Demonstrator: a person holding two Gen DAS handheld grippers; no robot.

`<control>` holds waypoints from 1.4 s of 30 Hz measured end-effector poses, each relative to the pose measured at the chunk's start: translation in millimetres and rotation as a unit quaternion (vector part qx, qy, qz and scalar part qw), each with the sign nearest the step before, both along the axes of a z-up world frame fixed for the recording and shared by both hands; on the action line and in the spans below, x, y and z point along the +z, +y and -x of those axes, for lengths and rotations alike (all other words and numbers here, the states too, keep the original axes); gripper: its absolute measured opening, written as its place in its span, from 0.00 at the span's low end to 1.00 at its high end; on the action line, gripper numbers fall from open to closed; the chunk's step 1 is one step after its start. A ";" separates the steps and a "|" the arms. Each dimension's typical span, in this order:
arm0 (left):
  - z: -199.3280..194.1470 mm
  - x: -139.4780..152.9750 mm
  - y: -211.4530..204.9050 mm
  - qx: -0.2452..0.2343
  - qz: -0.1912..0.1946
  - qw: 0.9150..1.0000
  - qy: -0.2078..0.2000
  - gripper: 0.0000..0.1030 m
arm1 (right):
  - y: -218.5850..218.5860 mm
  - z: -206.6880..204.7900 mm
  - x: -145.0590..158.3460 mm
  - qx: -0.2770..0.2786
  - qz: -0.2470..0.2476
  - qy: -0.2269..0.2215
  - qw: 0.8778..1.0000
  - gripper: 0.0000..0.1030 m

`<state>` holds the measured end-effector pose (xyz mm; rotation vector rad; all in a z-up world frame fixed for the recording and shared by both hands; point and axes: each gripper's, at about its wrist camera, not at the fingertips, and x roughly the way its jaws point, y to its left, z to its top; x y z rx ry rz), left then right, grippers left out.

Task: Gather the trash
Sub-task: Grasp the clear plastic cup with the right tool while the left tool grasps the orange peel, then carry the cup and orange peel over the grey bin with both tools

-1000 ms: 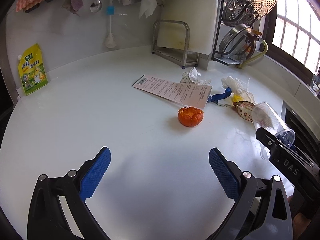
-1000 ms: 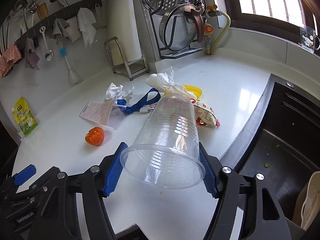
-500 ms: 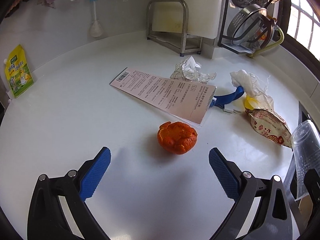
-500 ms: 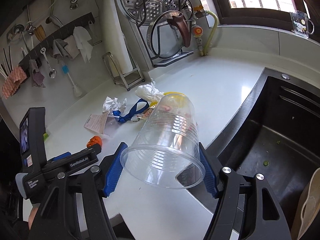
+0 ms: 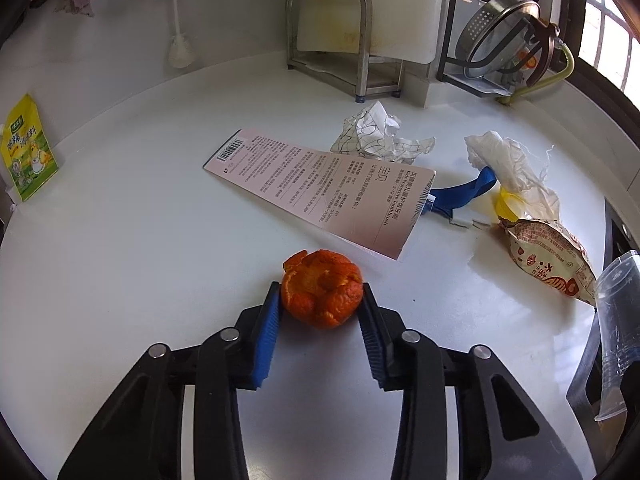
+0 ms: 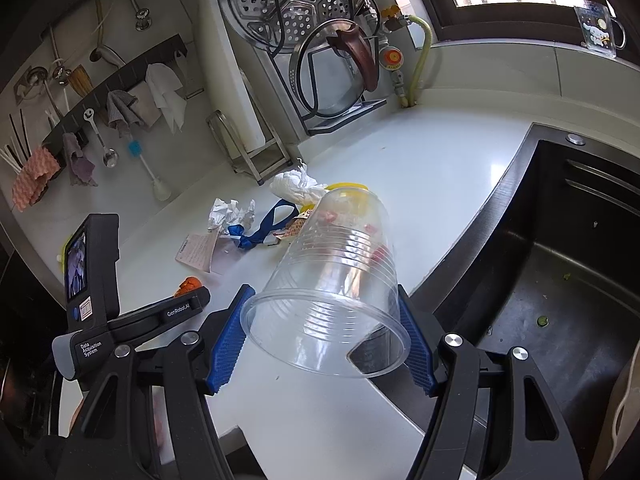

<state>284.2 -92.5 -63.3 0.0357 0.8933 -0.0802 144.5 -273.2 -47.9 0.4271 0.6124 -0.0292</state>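
My left gripper [image 5: 320, 312] is shut on an orange peel [image 5: 322, 288] resting on the white counter [image 5: 140, 240]. My right gripper [image 6: 320, 340] is shut on a clear plastic cup [image 6: 332, 280], held tilted above the counter edge by the sink; the cup also shows at the right edge of the left wrist view [image 5: 616, 320]. Other trash lies behind: a pink printed card [image 5: 320, 188], crumpled paper [image 5: 376, 132], a blue strap [image 5: 460, 194], a white tissue [image 5: 508, 160], a yellow lid [image 5: 508, 204] and a snack wrapper [image 5: 548, 252].
A black sink [image 6: 560, 260] lies right of the counter. A metal rack [image 5: 332, 40] with a cutting board and a pot-lid stand [image 5: 500, 48] are at the back wall. A yellow pouch [image 5: 26, 152] leans at far left. The left gripper body [image 6: 132, 316] shows in the right wrist view.
My left gripper moved forward to the orange peel and closed on it. My right gripper lifted with the cup and drew back toward the sink edge.
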 end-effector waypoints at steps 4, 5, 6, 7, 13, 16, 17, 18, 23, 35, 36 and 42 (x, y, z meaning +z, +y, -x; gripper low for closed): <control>6.9 3.0 4.0 -0.007 0.017 1.000 -0.008 0.24 | -1.8 2.9 -1.4 0.000 -0.002 -0.003 1.000 0.64; 9.8 3.8 5.8 -0.007 0.020 1.000 -0.010 0.23 | -2.3 4.5 -2.0 0.000 -0.002 -0.004 1.000 0.64; 14.7 5.0 7.7 -0.006 0.019 1.000 -0.015 0.23 | -3.2 6.1 -2.4 -0.002 -0.002 -0.004 1.000 0.64; 20.5 6.5 9.2 -0.007 0.015 1.000 -0.022 0.23 | -4.3 8.0 -2.2 -0.003 -0.004 -0.006 1.000 0.64; 71.4 18.5 19.5 -0.014 0.007 0.999 -0.046 0.23 | -2.8 24.4 0.3 -0.001 0.003 -0.008 1.000 0.64; 99.4 22.1 23.4 -0.019 -0.003 0.998 -0.054 0.23 | 3.7 40.4 5.0 0.009 0.014 -0.011 1.000 0.64; 108.5 23.1 24.9 -0.020 -0.005 0.998 -0.056 0.23 | 5.7 48.0 6.7 0.012 0.014 -0.014 1.000 0.64; 118.4 23.9 26.5 -0.022 -0.008 0.998 -0.059 0.23 | 8.1 56.0 8.5 0.014 0.014 -0.017 1.000 0.64; 162.0 25.5 30.4 -0.031 -0.022 0.997 -0.067 0.23 | 22.8 98.3 11.4 0.026 0.017 -0.019 0.999 0.64; 269.1 11.8 46.5 -0.059 -0.022 0.996 -0.062 0.23 | 73.4 193.7 7.6 0.088 0.046 -0.002 0.995 0.64; 275.0 10.4 47.1 -0.061 -0.024 0.996 -0.063 0.23 | 77.9 199.5 5.4 0.093 0.048 0.002 0.994 0.64; 296.0 -1.2 54.1 -0.060 -0.033 0.996 -0.056 0.23 | 97.6 225.6 -7.5 0.116 0.059 0.022 0.991 0.64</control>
